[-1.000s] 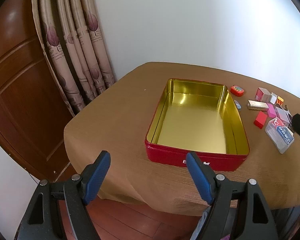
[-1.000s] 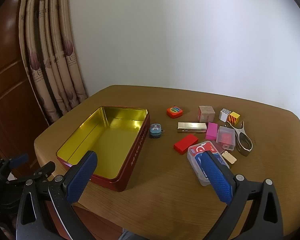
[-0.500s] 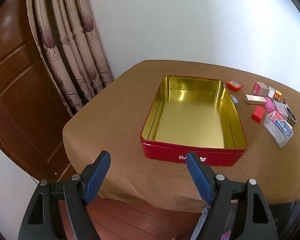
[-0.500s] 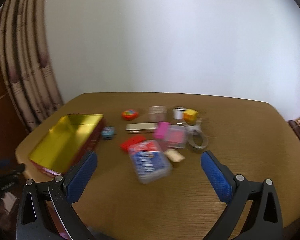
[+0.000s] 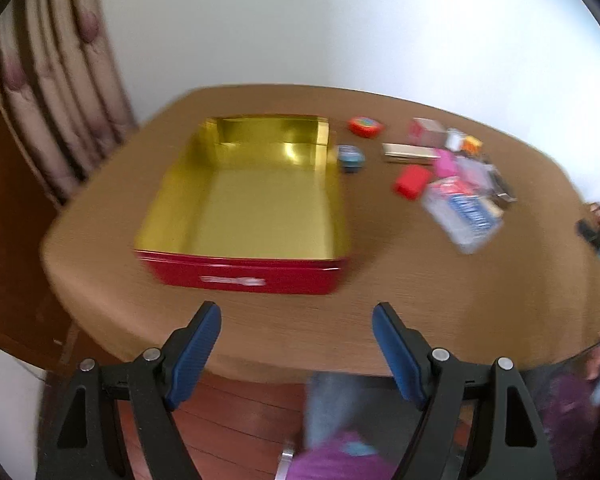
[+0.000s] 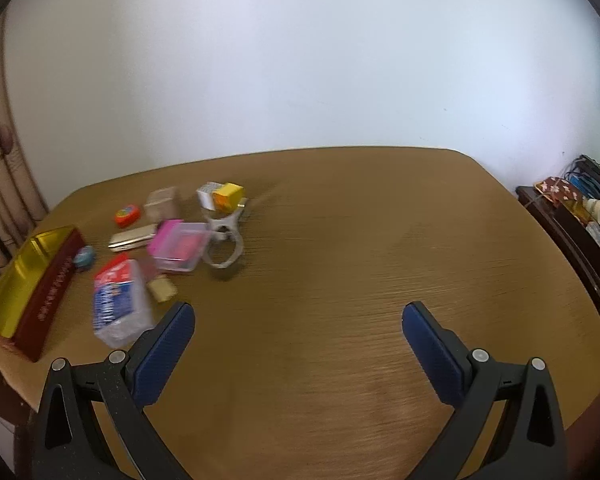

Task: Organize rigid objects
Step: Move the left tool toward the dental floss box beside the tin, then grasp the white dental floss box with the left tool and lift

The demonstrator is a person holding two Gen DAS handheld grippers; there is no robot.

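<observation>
Both jaws are wide and hold nothing. The red metal tin with a gold inside (image 5: 244, 208) sits empty on the brown bench (image 6: 360, 248). The small toys and boxes (image 6: 172, 240) lie beside it. Pick one at a time, nearest first, and drop it softly in.

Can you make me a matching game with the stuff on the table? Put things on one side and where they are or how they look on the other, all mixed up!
Things:
1. red tin box
2. small blue toy
3. clear plastic packet
4. left hand-held gripper

Clues:
A. lies nearest the front of the pile of small things
B. gold inside, with nothing in it
C. open, holding nothing
D. sits right beside the box's right wall

Pairs: 1-B, 2-D, 3-A, 4-C
</observation>
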